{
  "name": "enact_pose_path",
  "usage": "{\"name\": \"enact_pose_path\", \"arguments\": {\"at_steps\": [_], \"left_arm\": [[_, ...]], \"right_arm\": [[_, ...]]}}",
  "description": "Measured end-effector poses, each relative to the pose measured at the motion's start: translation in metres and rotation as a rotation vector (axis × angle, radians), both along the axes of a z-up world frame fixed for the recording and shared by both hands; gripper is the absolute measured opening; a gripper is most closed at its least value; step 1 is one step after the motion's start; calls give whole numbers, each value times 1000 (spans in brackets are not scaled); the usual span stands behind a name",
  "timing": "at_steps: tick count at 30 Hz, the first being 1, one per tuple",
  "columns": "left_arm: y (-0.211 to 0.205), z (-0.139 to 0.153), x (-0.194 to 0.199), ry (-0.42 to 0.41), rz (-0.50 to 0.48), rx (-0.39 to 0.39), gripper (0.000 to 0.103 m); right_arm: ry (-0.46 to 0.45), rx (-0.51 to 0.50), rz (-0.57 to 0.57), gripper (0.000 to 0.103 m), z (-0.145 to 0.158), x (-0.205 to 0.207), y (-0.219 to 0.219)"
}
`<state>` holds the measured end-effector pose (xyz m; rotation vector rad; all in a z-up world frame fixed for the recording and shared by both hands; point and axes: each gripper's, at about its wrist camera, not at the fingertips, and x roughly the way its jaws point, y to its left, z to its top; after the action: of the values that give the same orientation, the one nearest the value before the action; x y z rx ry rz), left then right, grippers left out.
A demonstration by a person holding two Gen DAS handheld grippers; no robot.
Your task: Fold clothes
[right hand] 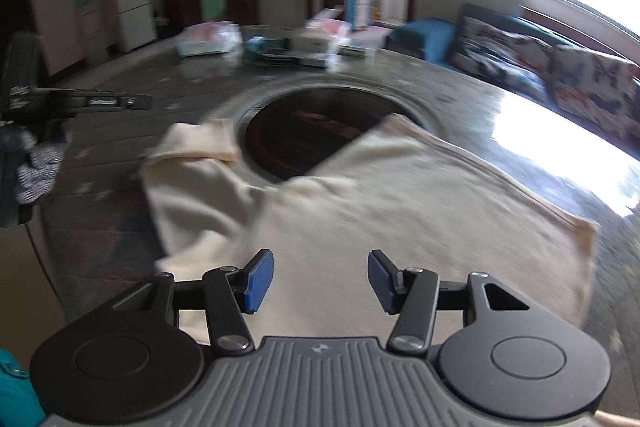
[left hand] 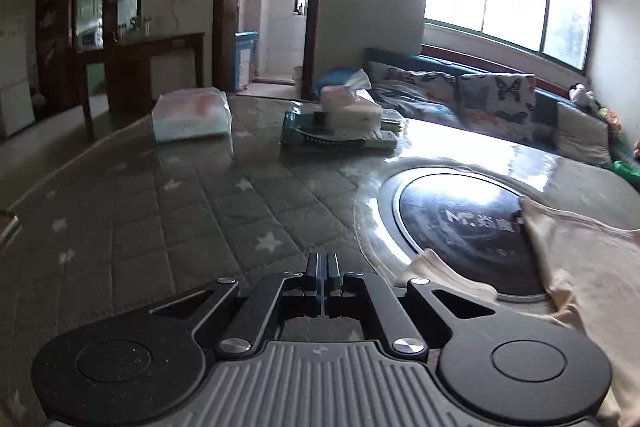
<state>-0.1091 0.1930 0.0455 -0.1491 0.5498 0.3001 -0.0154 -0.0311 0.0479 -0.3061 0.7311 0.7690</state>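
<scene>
With the cream garment (right hand: 360, 195) spread on the desk (left hand: 160, 211), folding is barely begun: the left hand-held gripper (left hand: 323, 269) is clenched empty at its nine o'clock, the right hand-held gripper (right hand: 321, 279) is released above its near hem, and next comes an edge grasp.

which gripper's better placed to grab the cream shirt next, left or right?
Probably right. The right gripper is open and sits directly over the cream shirt. The left gripper is shut with nothing between its fingers, over quilted table cover, with the shirt off to its side.

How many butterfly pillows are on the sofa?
2 that show clearly: one pillow nearer the doorway, another pillow beside it toward the window. More may be hidden further along.
</scene>
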Motion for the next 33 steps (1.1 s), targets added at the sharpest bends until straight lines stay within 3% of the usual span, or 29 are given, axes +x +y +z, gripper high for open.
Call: {"name": "enact_pose_path", "arguments": {"at_steps": [3, 6, 10, 14, 16, 17, 20, 23, 26, 33], "left_arm": [[-17, 4, -4, 14, -111, 47, 4], [-49, 2, 4, 26, -252, 145, 7], [-81, -8, 16, 42, -398, 272, 24], [-89, -23, 27, 98, -446, 337, 24], [-86, -28, 27, 111, -441, 355, 19], [-83, -29, 26, 111, -435, 357, 9], [-63, -20, 19, 42, -342, 284, 3], [-26, -10, 9, -39, -175, 101, 3], [6, -16, -1, -28, -27, -37, 3], [26, -29, -18, 38, 36, -86, 6]], "right_arm": [[-13, -7, 73, 53, -1, -9, 21], [-20, -16, 120, 53, -2, -14, 36], [-24, -18, 148, 53, -2, -19, 49], [-18, -19, 156, 52, -1, -22, 54], [-14, -22, 165, 52, -1, -24, 56], [-11, -24, 170, 51, -2, -24, 58], [-7, -30, 179, 51, -3, -26, 62], [-4, -31, 193, 51, -6, -27, 69], [4, -33, 211, 51, -9, -27, 78], [24, -53, 254, 51, -21, -31, 96]]}}
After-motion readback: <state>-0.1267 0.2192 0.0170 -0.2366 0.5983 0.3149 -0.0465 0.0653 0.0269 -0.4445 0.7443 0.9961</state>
